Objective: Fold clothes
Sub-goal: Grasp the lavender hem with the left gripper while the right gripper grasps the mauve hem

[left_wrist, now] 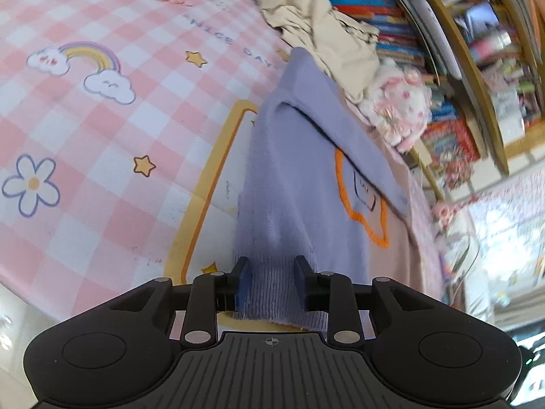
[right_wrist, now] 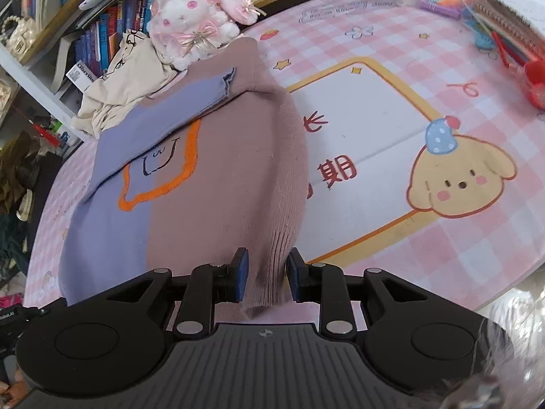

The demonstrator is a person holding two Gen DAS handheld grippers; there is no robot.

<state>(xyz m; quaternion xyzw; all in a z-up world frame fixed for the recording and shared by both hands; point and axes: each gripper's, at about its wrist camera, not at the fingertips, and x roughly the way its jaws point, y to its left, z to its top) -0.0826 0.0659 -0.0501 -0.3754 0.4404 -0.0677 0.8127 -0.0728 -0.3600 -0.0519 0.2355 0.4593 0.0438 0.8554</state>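
Note:
A knit sweater, half lilac (left_wrist: pixel 289 184) and half dusty pink (right_wrist: pixel 218 184), with an orange-outlined patch, lies on a pink checked mat (left_wrist: pixel 102 129). My left gripper (left_wrist: pixel 271 281) is shut on the ribbed lilac hem at the near edge. My right gripper (right_wrist: pixel 266 277) is shut on the ribbed pink hem, which bunches up between the blue pads (right_wrist: pixel 241 272). A lilac sleeve is folded across the sweater's chest. The mat also shows in the right wrist view (right_wrist: pixel 425 255).
A crumpled beige garment (left_wrist: pixel 320 30) and a white and pink plush rabbit (right_wrist: pixel 194 24) lie beyond the sweater by a bookshelf (left_wrist: pixel 442 68). Pens and red plastic items (right_wrist: pixel 511 54) sit at the mat's far right.

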